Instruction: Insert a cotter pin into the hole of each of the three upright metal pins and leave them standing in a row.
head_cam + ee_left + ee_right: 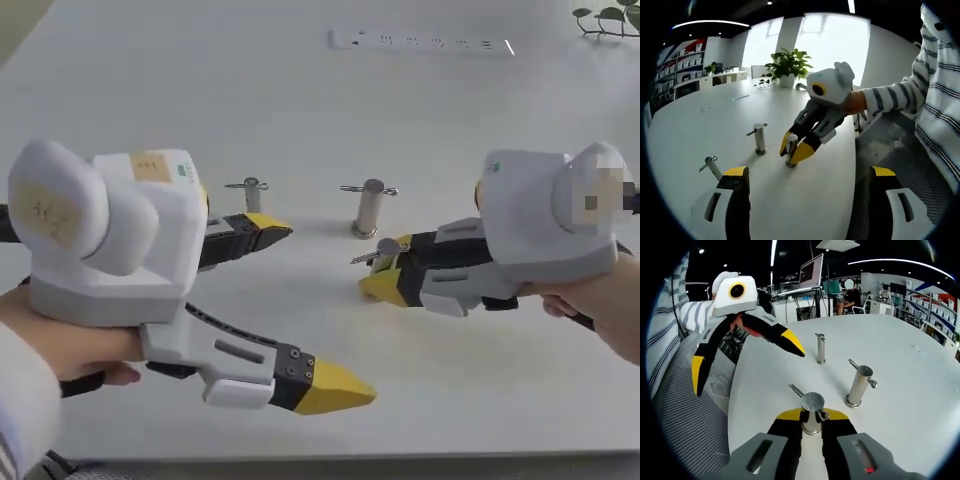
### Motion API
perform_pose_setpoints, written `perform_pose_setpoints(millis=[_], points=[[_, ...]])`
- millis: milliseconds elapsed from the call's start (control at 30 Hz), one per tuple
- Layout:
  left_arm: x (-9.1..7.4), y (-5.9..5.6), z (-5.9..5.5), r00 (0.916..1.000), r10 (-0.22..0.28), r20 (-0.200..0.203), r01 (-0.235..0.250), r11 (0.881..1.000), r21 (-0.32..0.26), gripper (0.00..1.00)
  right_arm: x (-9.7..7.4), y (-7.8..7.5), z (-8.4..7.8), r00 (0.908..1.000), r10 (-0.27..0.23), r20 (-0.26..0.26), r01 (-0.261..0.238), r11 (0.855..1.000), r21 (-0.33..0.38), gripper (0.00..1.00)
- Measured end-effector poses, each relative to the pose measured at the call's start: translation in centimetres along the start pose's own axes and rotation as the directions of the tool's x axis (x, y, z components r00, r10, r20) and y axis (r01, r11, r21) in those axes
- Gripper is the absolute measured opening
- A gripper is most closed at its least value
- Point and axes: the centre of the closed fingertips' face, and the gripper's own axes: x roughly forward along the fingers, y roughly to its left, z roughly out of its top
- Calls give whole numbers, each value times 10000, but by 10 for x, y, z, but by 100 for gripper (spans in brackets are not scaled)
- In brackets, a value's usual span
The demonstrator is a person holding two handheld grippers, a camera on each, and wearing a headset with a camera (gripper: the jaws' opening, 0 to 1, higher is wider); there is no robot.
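Inside my right gripper (812, 416), first pin (812, 404) squeezed tight, second pin (858, 386) just ahead, third pin (820, 348) farther, my left gripper (332, 312) wide open.

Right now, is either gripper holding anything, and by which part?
The right gripper holds a metal pin by its shaft, below the head. The left gripper is open, with nothing between its jaws.

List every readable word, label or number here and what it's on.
None is legible.
Tan sticker on the left gripper: print too blurred.
Power strip: markings too small.
Wall displays: too small and blurred.
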Motion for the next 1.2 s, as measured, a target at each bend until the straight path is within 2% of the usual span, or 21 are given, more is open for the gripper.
perform_pose_setpoints(millis=[133,400,667,700,1033,1200], points=[[1,1,1,10000,62,52,-61,10000,-33,99,-13,-15,2,9985,-513,170,510,9985,187,9],[1,2,-2,10000,70,-50,-70,9998,-180,99,-42,-57,-1,9843,-1728,354,1697,9824,786,9],[-2,6,-6,9995,273,-187,-275,9995,-135,99,-57,-81,-6,9722,-2303,421,2235,9665,1262,9],[-2,7,-6,9994,288,-207,-290,9995,-114,99,-59,-89,-9,9707,-2366,421,2292,9640,1351,9],[-4,7,-10,9988,373,-330,-385,9986,-358,99,-58,-97,-22,9661,-2572,238,2490,9518,1792,9],[-4,6,-11,9982,371,-481,-387,9987,-332,99,-58,-97,-27,9666,-2561,126,2492,9500,1881,9]])
